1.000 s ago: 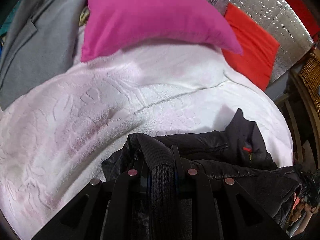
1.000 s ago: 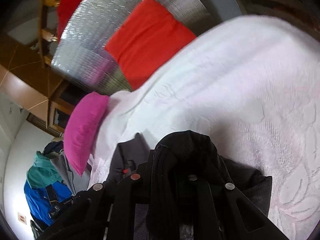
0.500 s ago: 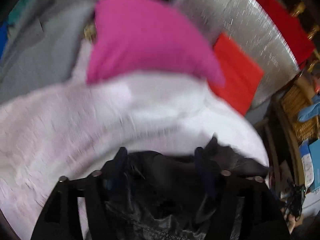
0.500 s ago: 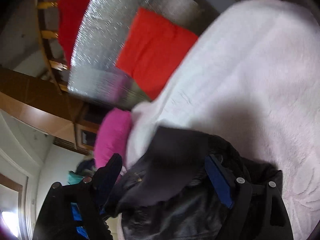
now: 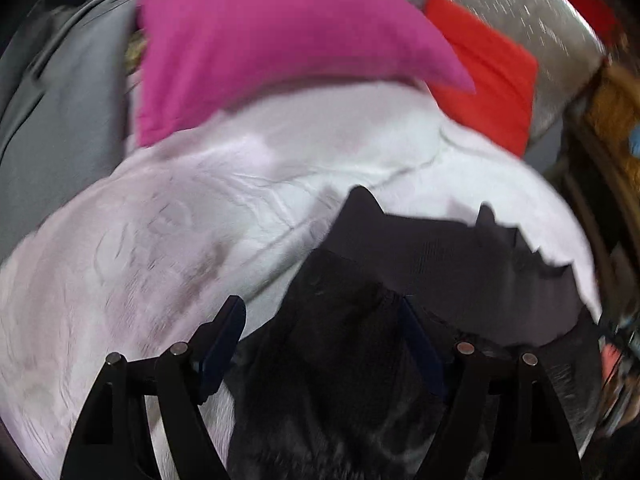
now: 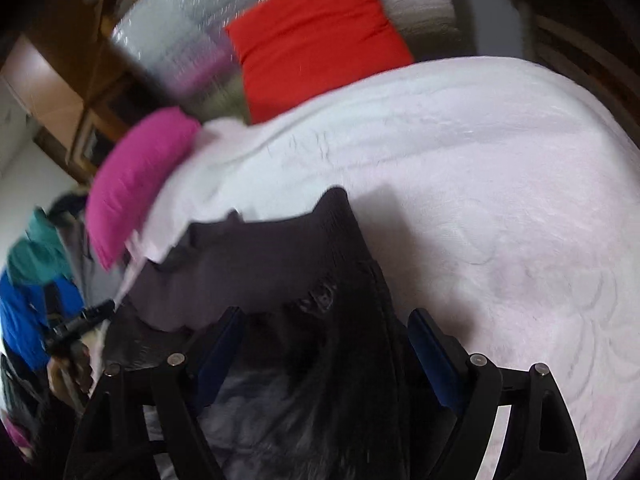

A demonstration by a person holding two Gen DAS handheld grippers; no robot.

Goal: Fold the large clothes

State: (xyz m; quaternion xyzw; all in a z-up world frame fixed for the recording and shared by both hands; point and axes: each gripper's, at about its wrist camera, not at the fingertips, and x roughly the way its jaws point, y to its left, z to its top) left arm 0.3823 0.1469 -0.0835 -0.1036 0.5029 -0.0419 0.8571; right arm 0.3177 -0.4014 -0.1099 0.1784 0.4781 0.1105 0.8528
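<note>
On the near part of the bed (image 5: 168, 240), covered with a pale embossed bedspread (image 6: 500, 200), lies a black jacket (image 5: 440, 256), bunched into a dark heap with a knitted edge turned towards the far side. The left hand-held gripper (image 5: 320, 320) hangs over the jacket's left end, its jaws spread wide; the right one lies against the fabric, the left one stands clear over the bedspread, and neither clamps anything. Its jaws have just been opening. The right hand-held gripper (image 6: 324, 328) stands over the jacket's right end with its jaws likewise wide apart, the cloth loose between them and not pinched; they opened within the last moments and have just eased in slightly. At the far end of the bed a magenta pillow (image 5: 280, 48) lies on the left and a red pillow (image 6: 316, 36) on the right, against a silvery padded headboard (image 6: 172, 36). A grey garment (image 5: 60, 112) lies left of the magenta pillow.
</note>
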